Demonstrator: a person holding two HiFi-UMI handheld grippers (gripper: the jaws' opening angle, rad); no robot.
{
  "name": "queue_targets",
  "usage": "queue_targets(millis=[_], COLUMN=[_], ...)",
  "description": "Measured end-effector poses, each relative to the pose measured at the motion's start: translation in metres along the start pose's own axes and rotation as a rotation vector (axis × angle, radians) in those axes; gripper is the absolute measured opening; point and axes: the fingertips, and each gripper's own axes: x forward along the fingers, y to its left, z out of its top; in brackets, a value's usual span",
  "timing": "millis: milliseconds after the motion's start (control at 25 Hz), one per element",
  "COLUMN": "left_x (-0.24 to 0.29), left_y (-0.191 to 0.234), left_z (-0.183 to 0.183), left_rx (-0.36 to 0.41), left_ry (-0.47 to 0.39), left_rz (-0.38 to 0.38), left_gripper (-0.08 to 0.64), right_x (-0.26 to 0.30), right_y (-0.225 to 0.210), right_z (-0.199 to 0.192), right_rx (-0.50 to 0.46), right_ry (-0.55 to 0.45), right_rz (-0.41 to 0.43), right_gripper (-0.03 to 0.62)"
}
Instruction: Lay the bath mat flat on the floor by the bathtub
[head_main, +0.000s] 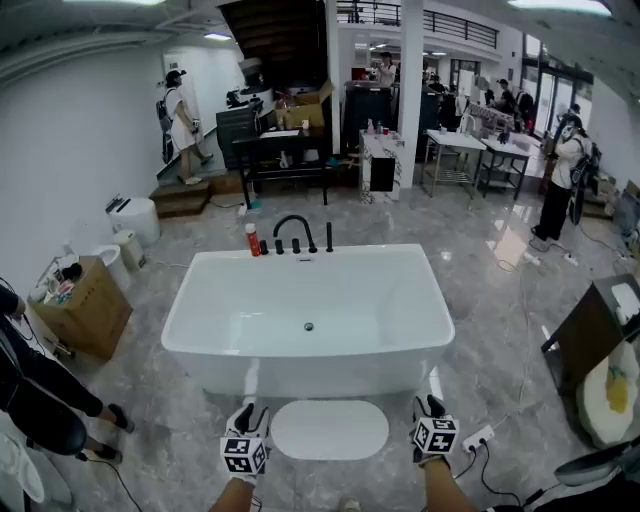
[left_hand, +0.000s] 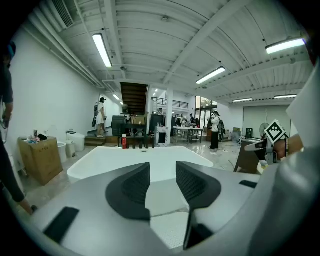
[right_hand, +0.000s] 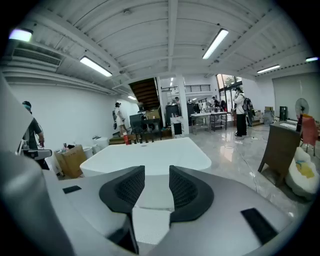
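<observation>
Bath mat (head_main: 330, 429): white oval, looks spread flat on the grey marble floor (head_main: 500, 310), just in front of the near wall of the bathtub (head_main: 300, 375), long side parallel to it. It sits between the two grippers, one off each end. Left gripper (left_hand: 163, 172): jaws apart, pale textured surface showing in the gap, can't tell if it touches the pads. Right gripper (right_hand: 157, 176): jaws apart too, same pale sheet in the gap, contact unclear. Both point toward the tub. On the tub's far rim: black faucet (head_main: 293, 232) and red bottle (head_main: 253, 240) beside it. Cardboard box (head_main: 88, 305) on the floor left of the tub. Person's legs (head_main: 50, 400) at the left edge. White power strip (head_main: 478, 438) on the floor just right of the right gripper.
</observation>
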Motion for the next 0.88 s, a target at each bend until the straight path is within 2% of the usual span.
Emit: queue_targets(millis=[160,320,600,880], left_x=[-0.019,-0.032,-0.068,-0.093], left_y=[-0.007,-0.02,-0.012,-0.022], left_z=[0.033,0.052,0.092,0.117], left_rx=[-0.005,0.041,0.051,0.084], left_ry=[-0.065,-0.088,-0.154,-0.202], left_rz=[-0.013,-0.054,-0.077,-0.137], left_gripper=[0.175,0.173,0.173,0.173], right_x=[-0.018,-0.043,-0.09,-0.132], right_y=[0.015,0.025,0.075,0.101], right_z=[0.029,0.046,0.09,0.103], right_rx=[-0.045,-0.036,-0.07,-0.083], right_ry=[-0.049,-0.088,-0.184,-0.235], right_rz=[0.027,0.053,0.104,0.097], right_gripper=[0.175,0.174,0.175,0.173])
